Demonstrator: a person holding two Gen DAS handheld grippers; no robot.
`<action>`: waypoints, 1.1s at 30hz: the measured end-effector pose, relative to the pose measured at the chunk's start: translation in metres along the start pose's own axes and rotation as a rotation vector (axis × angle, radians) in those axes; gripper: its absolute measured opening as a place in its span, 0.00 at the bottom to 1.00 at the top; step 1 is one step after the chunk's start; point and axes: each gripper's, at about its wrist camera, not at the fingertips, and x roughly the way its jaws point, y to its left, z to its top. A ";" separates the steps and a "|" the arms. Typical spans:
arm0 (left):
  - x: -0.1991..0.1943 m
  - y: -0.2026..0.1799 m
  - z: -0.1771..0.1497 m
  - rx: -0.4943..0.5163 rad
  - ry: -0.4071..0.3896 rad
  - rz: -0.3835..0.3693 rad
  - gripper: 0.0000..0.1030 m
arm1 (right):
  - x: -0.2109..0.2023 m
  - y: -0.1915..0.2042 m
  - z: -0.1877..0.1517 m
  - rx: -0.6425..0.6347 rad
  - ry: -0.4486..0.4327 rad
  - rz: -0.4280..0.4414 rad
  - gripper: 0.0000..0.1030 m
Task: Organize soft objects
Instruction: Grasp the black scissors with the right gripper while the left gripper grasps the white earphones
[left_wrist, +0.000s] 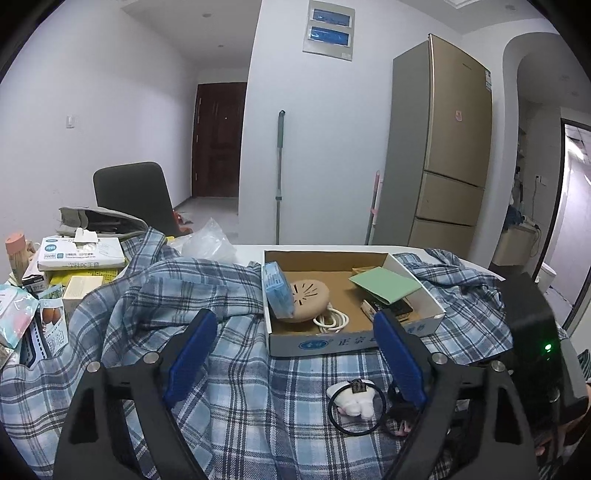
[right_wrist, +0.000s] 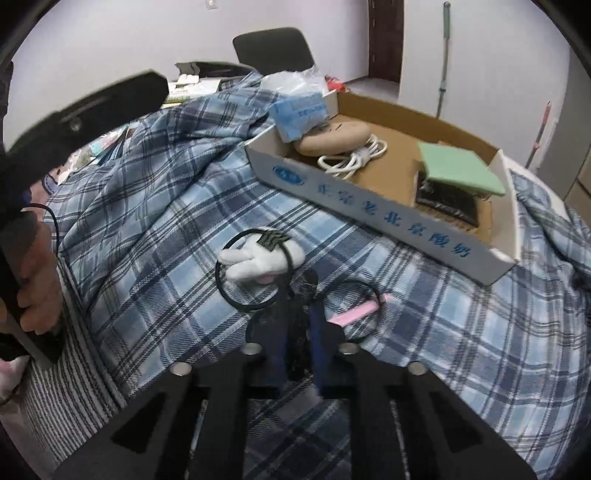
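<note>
A white plush hair tie (left_wrist: 354, 403) with a black elastic loop lies on the blue plaid shirt (left_wrist: 207, 295) in front of a cardboard box (left_wrist: 332, 343). It also shows in the right wrist view (right_wrist: 258, 260). My left gripper (left_wrist: 291, 354) is open above the shirt, the hair tie between its fingers and nearer the right one. My right gripper (right_wrist: 300, 295) is shut on a dark speckled hair tie (right_wrist: 306, 288), next to a second black loop with a pink piece (right_wrist: 356, 314). The box (right_wrist: 388, 229) holds a blue tissue pack (right_wrist: 301, 112), a tan disc, a white cable and a green pad.
Boxes, packets and a tissue box (left_wrist: 79, 253) are piled at the left of the table. A clear plastic bag (left_wrist: 210, 240) lies behind the shirt. A dark chair (left_wrist: 133, 195), a mop (left_wrist: 279, 162) and a gold fridge (left_wrist: 450, 147) stand beyond the table.
</note>
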 end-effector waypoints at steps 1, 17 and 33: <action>0.000 0.000 0.000 0.002 0.000 -0.001 0.86 | -0.004 -0.001 0.000 0.005 -0.016 -0.011 0.09; 0.013 -0.027 0.002 0.115 0.122 -0.102 0.86 | -0.083 -0.027 -0.004 0.149 -0.351 -0.226 0.08; 0.078 -0.043 -0.018 0.127 0.474 -0.153 0.86 | -0.063 -0.039 -0.016 0.205 -0.319 -0.200 0.08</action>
